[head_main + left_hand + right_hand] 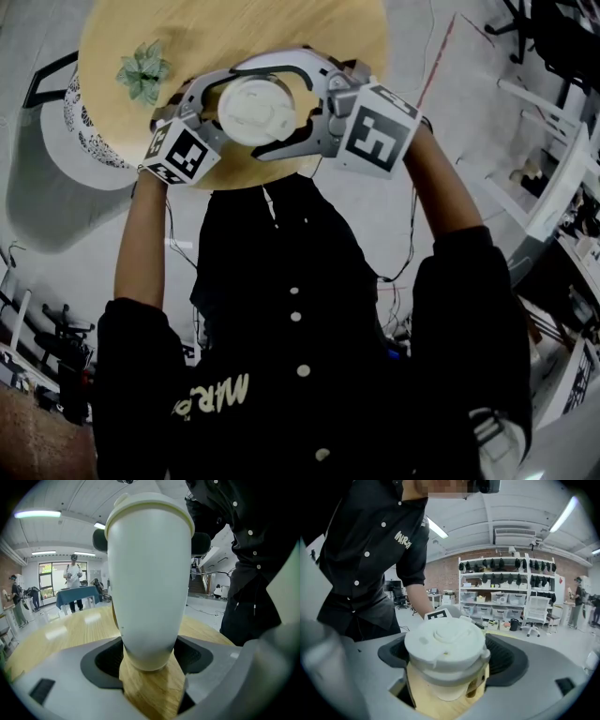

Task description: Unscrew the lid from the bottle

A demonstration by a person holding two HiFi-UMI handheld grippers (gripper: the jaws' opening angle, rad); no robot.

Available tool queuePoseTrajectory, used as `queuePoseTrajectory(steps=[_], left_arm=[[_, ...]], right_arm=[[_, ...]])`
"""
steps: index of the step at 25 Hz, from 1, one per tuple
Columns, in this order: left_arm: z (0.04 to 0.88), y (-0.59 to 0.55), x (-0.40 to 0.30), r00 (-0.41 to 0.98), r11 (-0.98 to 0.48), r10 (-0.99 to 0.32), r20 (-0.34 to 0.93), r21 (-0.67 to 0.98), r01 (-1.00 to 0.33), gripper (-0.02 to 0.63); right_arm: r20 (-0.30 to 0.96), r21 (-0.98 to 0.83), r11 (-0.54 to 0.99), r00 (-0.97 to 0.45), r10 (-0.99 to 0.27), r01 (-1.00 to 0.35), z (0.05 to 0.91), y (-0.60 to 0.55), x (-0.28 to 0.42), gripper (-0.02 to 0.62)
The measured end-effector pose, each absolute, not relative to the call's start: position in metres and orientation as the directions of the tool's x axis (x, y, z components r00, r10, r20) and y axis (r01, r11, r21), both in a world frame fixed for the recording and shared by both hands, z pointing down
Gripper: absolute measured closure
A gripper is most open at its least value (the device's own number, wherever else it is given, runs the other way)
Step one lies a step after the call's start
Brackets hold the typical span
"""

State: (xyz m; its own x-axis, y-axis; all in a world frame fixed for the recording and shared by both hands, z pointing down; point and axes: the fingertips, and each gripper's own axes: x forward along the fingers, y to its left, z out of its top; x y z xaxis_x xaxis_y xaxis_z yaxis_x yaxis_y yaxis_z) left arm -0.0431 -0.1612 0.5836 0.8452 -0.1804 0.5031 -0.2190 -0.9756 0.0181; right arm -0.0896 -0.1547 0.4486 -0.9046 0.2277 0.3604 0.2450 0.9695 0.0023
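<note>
Head view: white bottle (256, 110) over round wooden table (347, 37), between 2 grippers. Left gripper (149, 657) clamps bottle's lower body; right gripper (445, 660) clenched on lid (444, 646). Advice: hold left firm, roll right about bottle axis only, no side pull.

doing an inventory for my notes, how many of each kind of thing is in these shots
grippers: 2, left gripper and right gripper
bottle: 1
lid: 1
small green plant: 1
round wooden table: 1
total: 6
</note>
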Motion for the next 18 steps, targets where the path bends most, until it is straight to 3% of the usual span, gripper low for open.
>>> queuePoseTrajectory(steps=[3,7,12,16,18], left_arm=[[0.582,-0.160,-0.043,0.844,-0.975,-0.186,0.503,0.015,-0.224,0.273],[0.580,-0.159,-0.042,0.846,-0.972,-0.199,0.495,0.012,-0.236,0.273],[0.579,-0.160,-0.042,0.843,-0.970,-0.207,0.496,0.008,-0.242,0.273],[0.578,-0.159,-0.041,0.839,-0.967,-0.217,0.498,0.008,-0.255,0.272],[0.577,-0.159,-0.041,0.839,-0.966,-0.221,0.497,0.010,-0.260,0.273]], right_arm=[[0.380,-0.020,0.993,-0.918,0.111,0.112,0.448,-0.162,-0.083,0.101],[0.389,-0.056,0.981,-0.909,-0.150,-0.186,0.443,-0.166,-0.069,0.093],[0.414,-0.073,0.809,-0.756,-0.507,-0.583,0.443,-0.176,-0.068,0.091],[0.428,-0.034,0.665,-0.612,-0.665,-0.746,0.448,-0.184,-0.073,0.091],[0.396,-0.018,0.650,-0.602,-0.693,-0.760,0.445,-0.186,-0.077,0.130]])
